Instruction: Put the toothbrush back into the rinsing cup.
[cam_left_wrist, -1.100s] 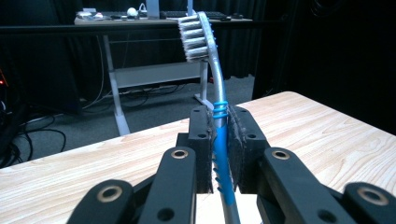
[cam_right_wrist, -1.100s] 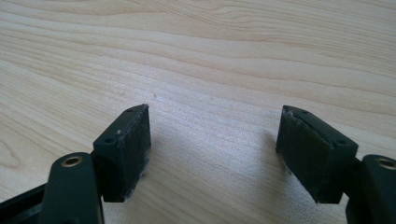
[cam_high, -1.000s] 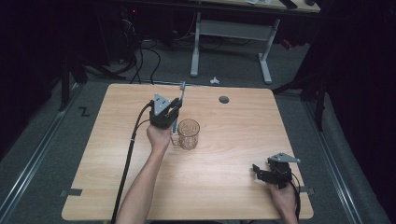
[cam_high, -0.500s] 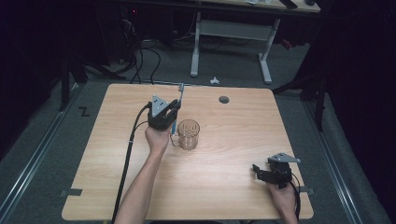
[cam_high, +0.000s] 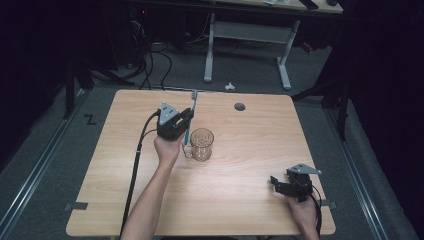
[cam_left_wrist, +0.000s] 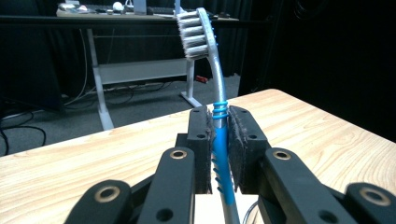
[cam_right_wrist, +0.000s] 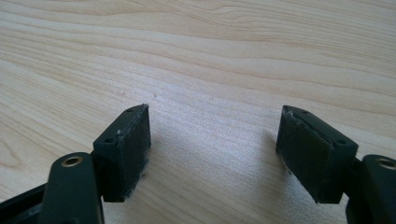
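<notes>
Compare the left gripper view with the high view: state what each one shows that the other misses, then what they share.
Left gripper view alone: the bristles of the toothbrush and the blue ribbed grip squeezed between the black pads.

High view alone: the glass cup beside the left gripper, the round hole in the table, and the right gripper resting open near the front right corner.

Both: the clamped toothbrush, the wooden tabletop, and the white-legged desk beyond.

Pale wood-grain counter (cam_high: 240, 200), blue toothbrush (cam_left_wrist: 219, 140) fading to a silvery neck with grey-white bristles (blue ribs along the handle), clear ridged glass (cam_high: 201, 144), black left tool (cam_left_wrist: 219, 140) and right tool (cam_right_wrist: 215, 154) with brass-coloured rivets, grey floor (cam_high: 45, 150).
</notes>
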